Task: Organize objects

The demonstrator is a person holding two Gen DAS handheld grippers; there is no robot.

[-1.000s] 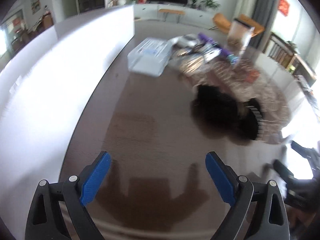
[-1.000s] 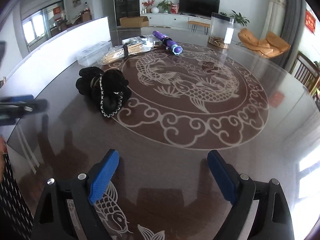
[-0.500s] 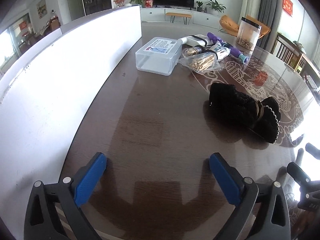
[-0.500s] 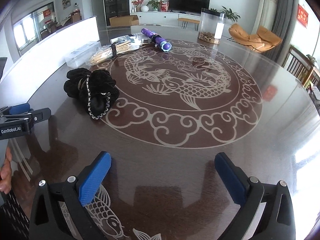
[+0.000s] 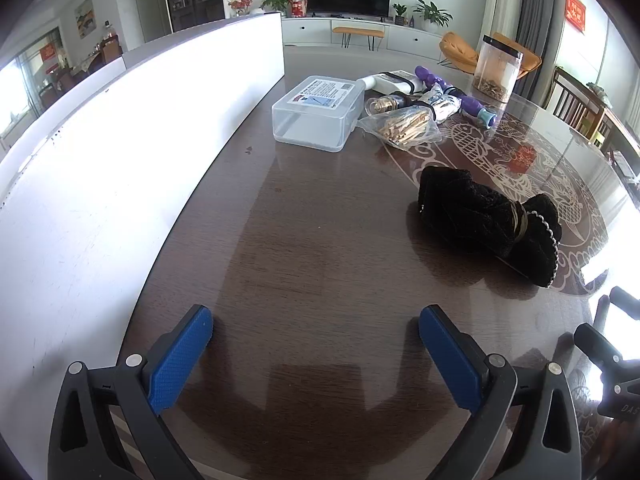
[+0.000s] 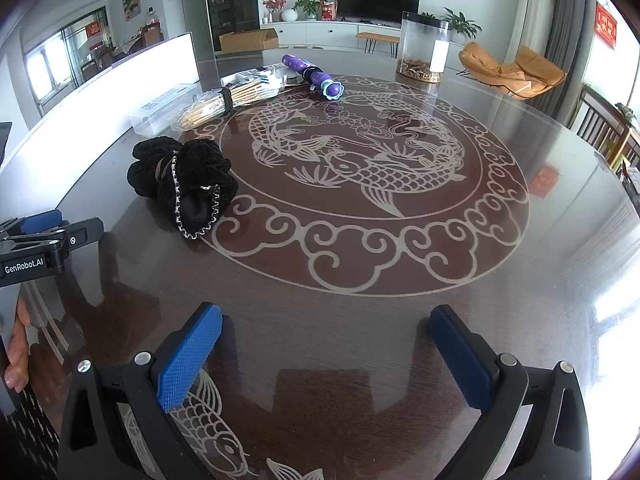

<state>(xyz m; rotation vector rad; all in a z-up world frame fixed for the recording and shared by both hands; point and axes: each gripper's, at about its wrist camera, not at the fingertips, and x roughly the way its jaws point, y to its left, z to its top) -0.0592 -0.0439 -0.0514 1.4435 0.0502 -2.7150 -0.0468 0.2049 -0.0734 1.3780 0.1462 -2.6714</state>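
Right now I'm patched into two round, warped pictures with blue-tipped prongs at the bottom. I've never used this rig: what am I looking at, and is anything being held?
There is no robot arm. A person carries a pair of hand-held tongs in each hand, with a wide-angle camera on each looking along its two blue fingers. One picture comes from the left tongs, the other from the right tongs. Both stand wide open over the glossy dark table and hold nothing. In the right view the left tongs also show from the side at the left edge, with the person's fingertips below them.

On the table lie a black cloth bundle, a clear lidded plastic box, a bag of wooden sticks, a purple wand-shaped toy and a tall clear jar. A white board stands along the table's left side.
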